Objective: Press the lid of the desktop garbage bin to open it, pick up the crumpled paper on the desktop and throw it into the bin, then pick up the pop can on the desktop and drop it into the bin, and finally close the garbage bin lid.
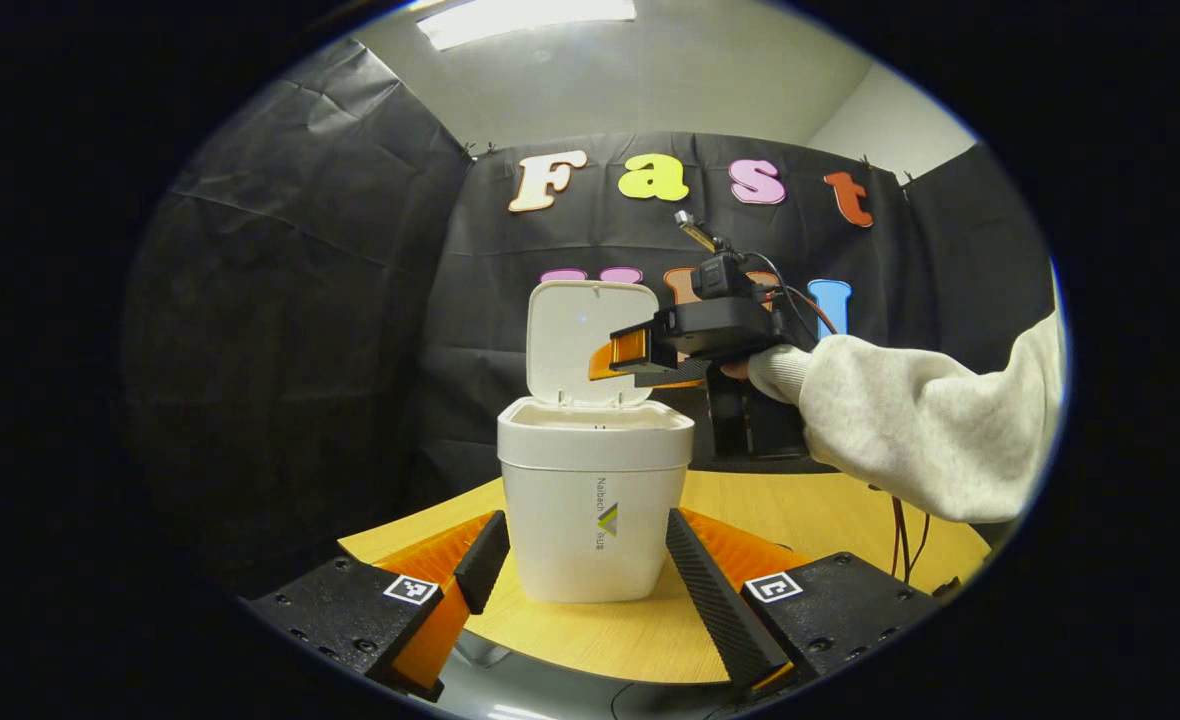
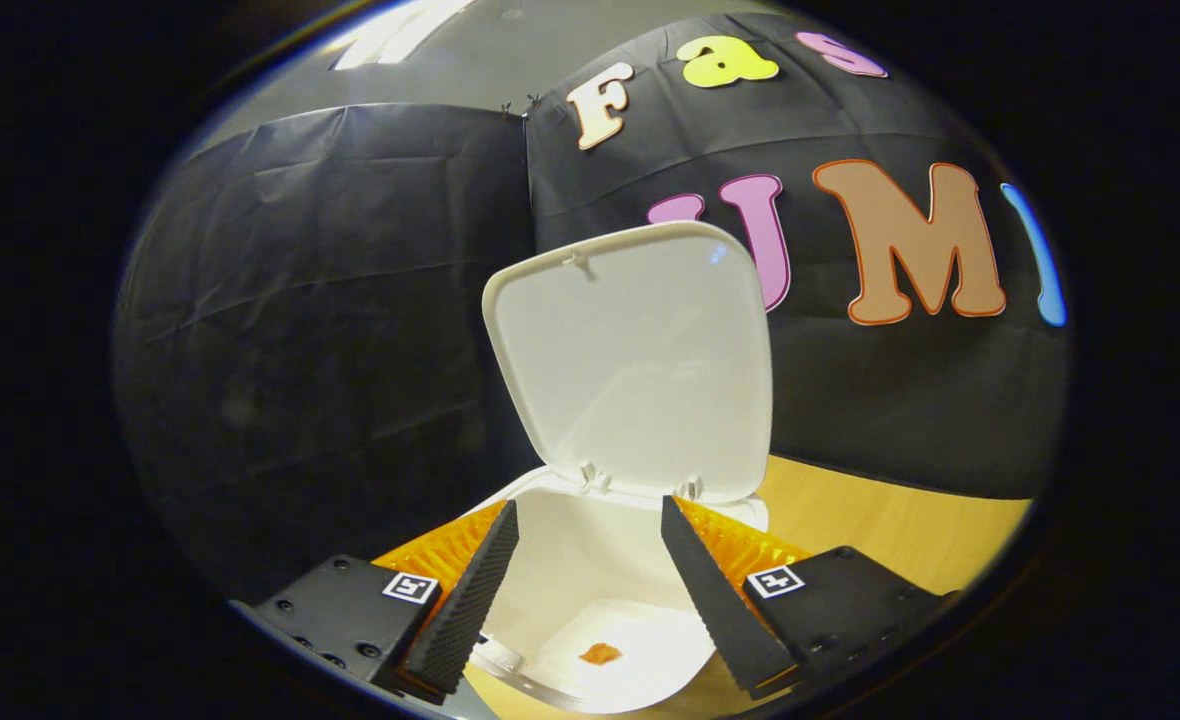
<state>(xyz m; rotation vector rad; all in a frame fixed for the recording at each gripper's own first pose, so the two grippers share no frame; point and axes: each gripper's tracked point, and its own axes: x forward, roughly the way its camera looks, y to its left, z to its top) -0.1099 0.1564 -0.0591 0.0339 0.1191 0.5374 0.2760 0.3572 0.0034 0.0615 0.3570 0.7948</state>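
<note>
The white desktop bin (image 1: 570,520) stands on the wooden table (image 1: 810,510) with its lid (image 1: 580,330) swung up and upright. My left gripper (image 1: 585,514) is open, one finger on each side of the bin's body; I cannot tell if they touch it. A hand in a light sleeve (image 1: 930,420) holds my right gripper (image 1: 610,360) above the bin's mouth, in front of the lid. In the right gripper view, that right gripper (image 2: 588,503) is open and holds nothing, looking down into the bin (image 2: 570,570) past the raised lid (image 2: 630,360). A small orange patch (image 2: 600,653) lies on the bin's white bottom.
The table's rounded front edge (image 1: 590,670) lies close under my left gripper. Thin cables (image 1: 897,540) hang from the right gripper down to the table on the right. Black cloth walls close the booth behind and to the left. Bare wood (image 2: 880,540) lies right of the bin.
</note>
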